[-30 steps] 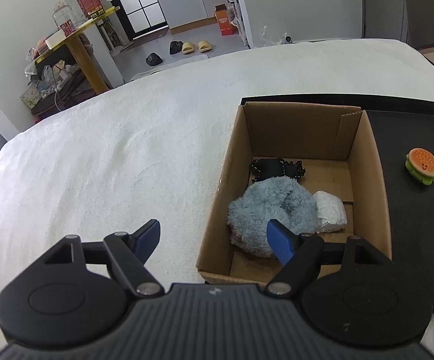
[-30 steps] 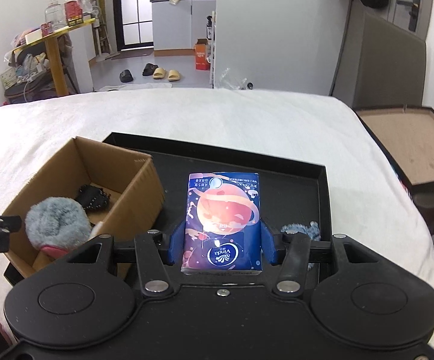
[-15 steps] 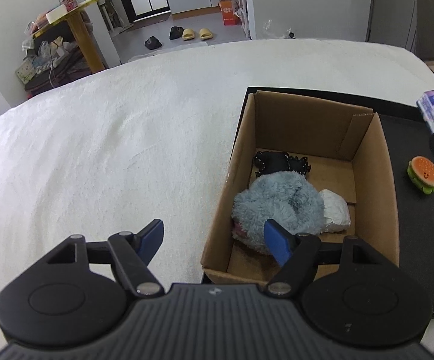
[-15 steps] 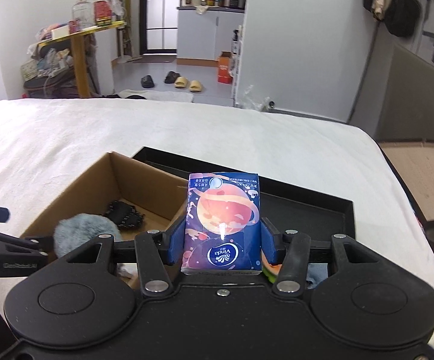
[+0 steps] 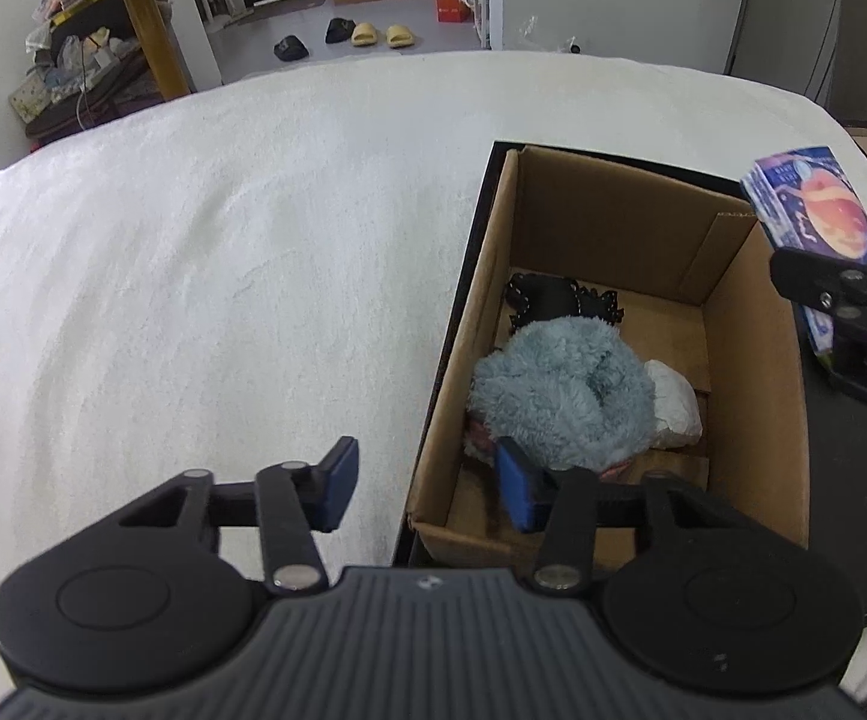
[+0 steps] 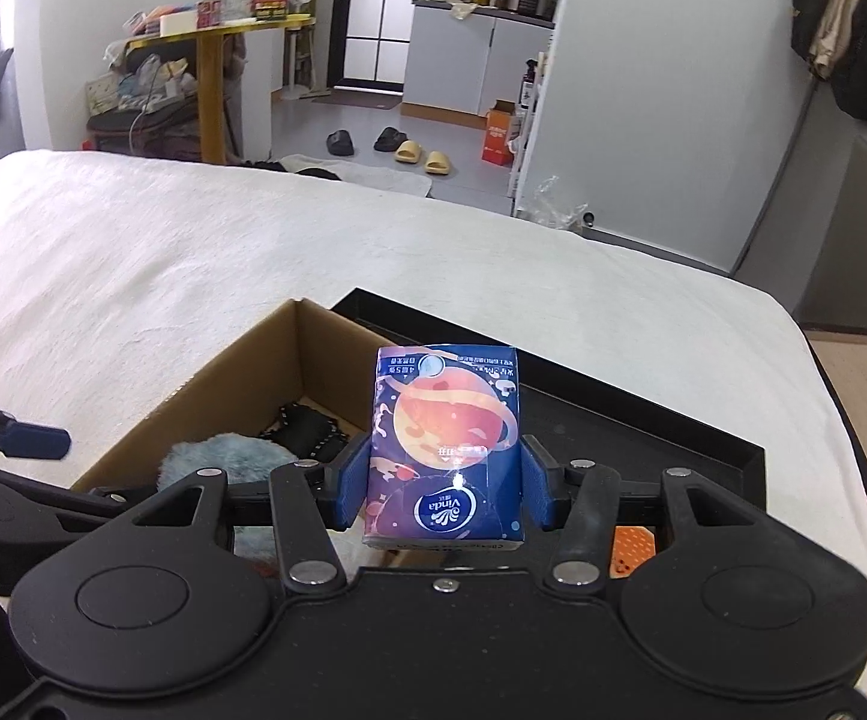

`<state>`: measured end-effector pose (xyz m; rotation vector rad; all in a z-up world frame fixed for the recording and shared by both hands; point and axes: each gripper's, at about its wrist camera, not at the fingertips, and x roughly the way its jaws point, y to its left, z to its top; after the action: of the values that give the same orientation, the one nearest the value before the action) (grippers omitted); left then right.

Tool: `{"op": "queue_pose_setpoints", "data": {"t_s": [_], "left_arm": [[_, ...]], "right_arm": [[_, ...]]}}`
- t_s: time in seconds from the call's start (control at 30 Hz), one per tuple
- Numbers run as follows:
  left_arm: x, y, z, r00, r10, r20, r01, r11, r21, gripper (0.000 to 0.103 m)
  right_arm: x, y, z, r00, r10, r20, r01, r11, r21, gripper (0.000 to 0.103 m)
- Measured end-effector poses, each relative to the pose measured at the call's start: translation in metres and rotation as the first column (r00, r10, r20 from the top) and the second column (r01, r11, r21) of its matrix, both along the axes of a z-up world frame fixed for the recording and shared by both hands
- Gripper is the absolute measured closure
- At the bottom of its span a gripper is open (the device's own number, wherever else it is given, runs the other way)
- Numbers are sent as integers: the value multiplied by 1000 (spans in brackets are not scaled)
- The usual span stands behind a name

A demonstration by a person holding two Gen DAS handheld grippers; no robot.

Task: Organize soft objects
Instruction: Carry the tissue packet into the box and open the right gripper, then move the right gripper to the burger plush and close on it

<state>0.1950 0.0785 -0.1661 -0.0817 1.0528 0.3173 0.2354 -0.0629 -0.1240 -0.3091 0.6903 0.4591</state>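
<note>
My right gripper point(image 6: 442, 489) is shut on a blue tissue pack with a planet print point(image 6: 446, 444) and holds it above the right side of the cardboard box point(image 6: 253, 372). The pack also shows in the left wrist view point(image 5: 817, 222), over the box's right wall. The box point(image 5: 751, 396) holds a fluffy blue-grey plush point(image 5: 559, 393), a black lacy item point(image 5: 559, 297) and a white bundle point(image 5: 676, 402). My left gripper point(image 5: 427, 489) is open and empty, straddling the box's near left corner.
The box stands on a black tray point(image 6: 643, 426) on a white-covered bed point(image 5: 193, 240). An orange toy point(image 6: 631, 549) peeks out under my right gripper. A brown box lid point(image 6: 859, 384) lies off the bed's right side.
My right gripper has carried the tissue pack left, from over the tray to over the box. My left gripper has stayed open near the box's corner.
</note>
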Motion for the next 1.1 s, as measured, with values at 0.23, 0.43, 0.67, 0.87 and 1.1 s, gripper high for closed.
{"op": "queue_pose_setpoints", "data": {"t_s": [0.23,0.43,0.67,0.87,1.1], "left_arm": [[1,4,-5,1000,-4,-23,3,1000,-28,91],[0,5,-4,1000,2,-16,-2,999,-42,91],[3,1,-3,1000,9,-28,-9,1000,4,87],[-2,-2,2,1000,16,-3,-16,1000,22,86],[-5,-8,11,999,20,39,-23,998,60,63]], "right_arm": [[5,20,-5,999,35,10,-35,999,-31,53],[4,25,-6,998,61,4,-61,997,-39,53],[3,23,-9,999,51,14,-50,995,-91,37],[0,1,-9,1000,5,2,-5,998,-63,36],[-2,-24,-15,999,-32,-20,31,998,-47,36]]}}
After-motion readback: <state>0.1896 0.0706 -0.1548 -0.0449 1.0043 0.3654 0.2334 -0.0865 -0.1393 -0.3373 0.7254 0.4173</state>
